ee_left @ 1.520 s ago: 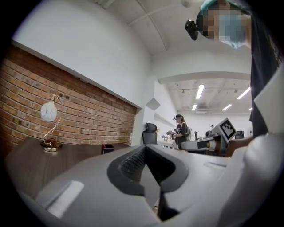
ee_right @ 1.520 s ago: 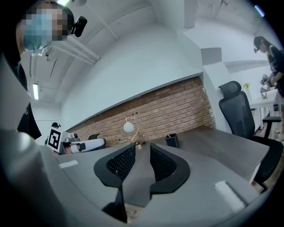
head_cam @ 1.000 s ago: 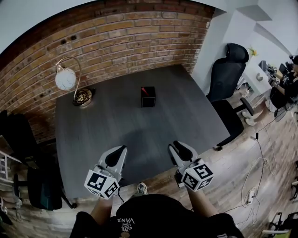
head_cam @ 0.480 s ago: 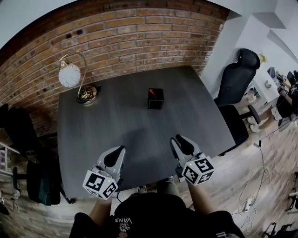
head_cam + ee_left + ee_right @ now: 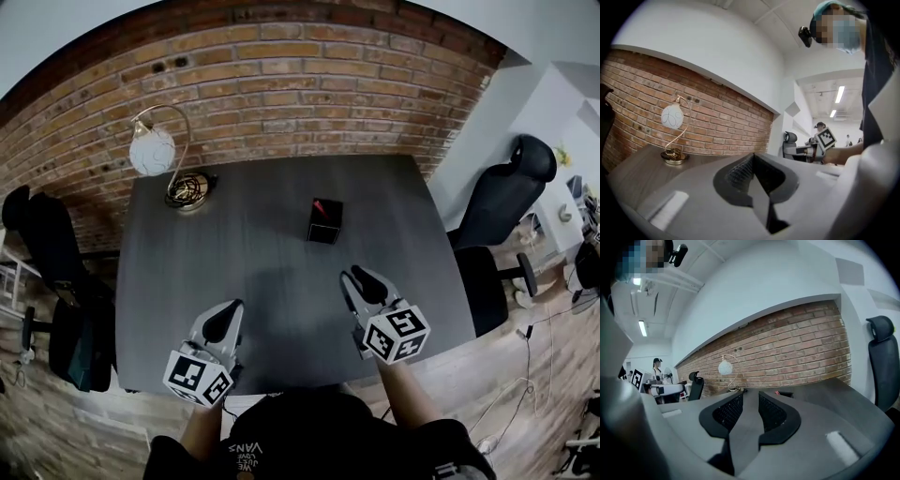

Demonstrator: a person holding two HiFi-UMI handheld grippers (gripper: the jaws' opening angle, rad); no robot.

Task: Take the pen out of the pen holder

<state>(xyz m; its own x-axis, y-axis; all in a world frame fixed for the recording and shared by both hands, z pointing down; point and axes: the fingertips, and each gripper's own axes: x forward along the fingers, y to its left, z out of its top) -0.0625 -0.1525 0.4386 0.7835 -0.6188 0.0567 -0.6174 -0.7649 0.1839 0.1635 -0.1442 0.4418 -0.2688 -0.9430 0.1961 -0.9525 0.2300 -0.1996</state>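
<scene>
A black square pen holder (image 5: 324,225) stands near the middle of the dark table (image 5: 234,272), with a red pen (image 5: 320,205) sticking out of it. My right gripper (image 5: 354,285) hovers over the table a short way in front of the holder and slightly to its right. Its jaws stand a little apart with nothing between them. In the right gripper view the holder (image 5: 791,393) and the pen (image 5: 778,392) show just past the right gripper (image 5: 751,401). My left gripper (image 5: 220,323) sits lower left near the table's front edge, shut and empty, its jaws (image 5: 753,159) meeting at the tip.
A globe lamp (image 5: 155,150) with a brass base (image 5: 190,193) stands at the table's back left by the brick wall. A black office chair (image 5: 506,202) is at the right and another chair (image 5: 47,253) at the left. People are working in the background of both gripper views.
Both grippers have moved forward over the table towards the holder, the right one farther. The head view has shifted, so the holder sits lower in the picture.
</scene>
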